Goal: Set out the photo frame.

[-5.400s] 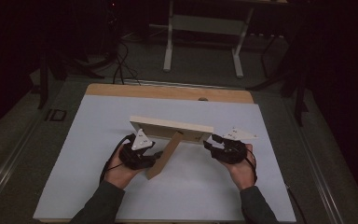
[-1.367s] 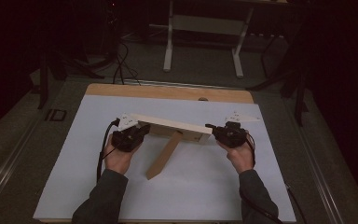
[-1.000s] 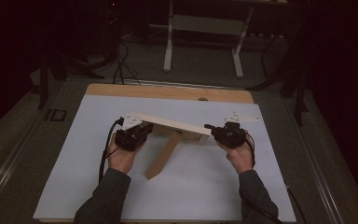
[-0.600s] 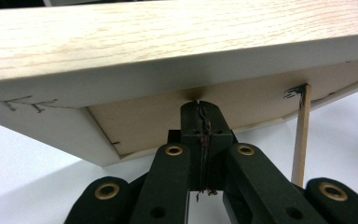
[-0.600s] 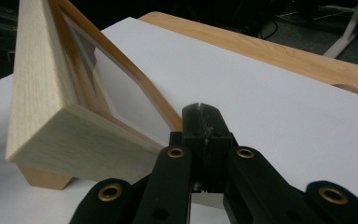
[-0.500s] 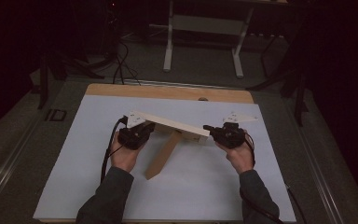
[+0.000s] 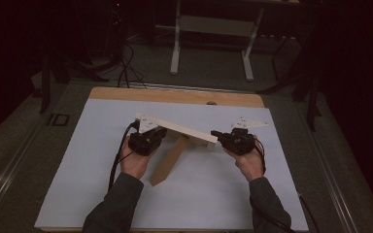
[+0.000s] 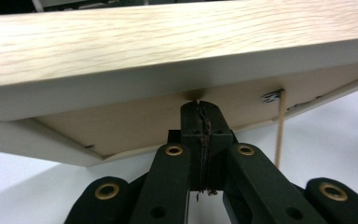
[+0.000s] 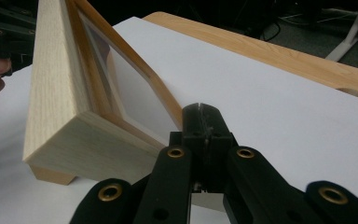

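A light wooden picture frame stands on the white table cover, propped by a brown back leg. It runs slantwise from far left to near right. My left gripper is shut and empty, its tips against the frame's brown backboard under the frame's top rail. My right gripper is shut and empty at the frame's right end. In the right gripper view its tips rest against the inner edge of the frame, beside the glass.
The table's wooden far edge has a round hole. A metal stand and cables are on the dark floor beyond. White cover spreads near me and to both sides.
Over the last second the frame has swung slightly, its left end shifting right and away with my left gripper. The right gripper has stayed at the right end.
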Motion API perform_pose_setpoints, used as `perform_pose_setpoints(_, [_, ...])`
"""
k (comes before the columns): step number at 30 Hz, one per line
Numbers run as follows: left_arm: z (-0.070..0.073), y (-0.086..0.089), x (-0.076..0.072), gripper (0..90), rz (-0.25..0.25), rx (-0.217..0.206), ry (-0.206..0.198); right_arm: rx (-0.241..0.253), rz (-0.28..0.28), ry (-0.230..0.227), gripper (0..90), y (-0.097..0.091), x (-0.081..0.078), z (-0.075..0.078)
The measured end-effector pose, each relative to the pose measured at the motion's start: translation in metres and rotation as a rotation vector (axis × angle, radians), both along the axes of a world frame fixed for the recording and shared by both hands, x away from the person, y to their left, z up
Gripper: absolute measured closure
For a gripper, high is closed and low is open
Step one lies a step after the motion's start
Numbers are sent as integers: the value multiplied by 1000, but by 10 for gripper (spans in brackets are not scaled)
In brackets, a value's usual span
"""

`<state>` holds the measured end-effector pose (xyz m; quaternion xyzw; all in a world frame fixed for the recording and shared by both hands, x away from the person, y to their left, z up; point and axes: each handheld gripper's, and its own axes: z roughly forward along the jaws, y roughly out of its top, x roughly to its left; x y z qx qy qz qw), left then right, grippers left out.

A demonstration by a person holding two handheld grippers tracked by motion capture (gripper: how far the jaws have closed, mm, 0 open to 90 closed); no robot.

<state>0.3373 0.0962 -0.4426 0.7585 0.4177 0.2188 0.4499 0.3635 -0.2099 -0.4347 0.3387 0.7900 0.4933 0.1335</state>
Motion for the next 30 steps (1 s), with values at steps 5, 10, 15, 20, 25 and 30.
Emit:
perform_pose_setpoints(5, [1,-6,1,900,-9,7,-1,2,-1,-3,900,1,-1,0])
perform_pose_setpoints(10, [2,-9,1,900,-14,9,-3,0,3,-5,900,1,-2,0])
perform_pose_setpoints(15, [5,-13,2,900,-26,26,-6,-1,5,-3,900,2,-2,1])
perform_pose_setpoints(20, [7,-17,2,900,-36,32,-10,-1,10,-5,900,3,-2,2])
perform_pose_setpoints(25, [9,-20,1,900,-43,35,-12,1,15,-7,900,5,-3,3])
perform_pose_setpoints(30, [10,-24,1,900,-55,43,-14,2,21,-11,900,6,-3,3])
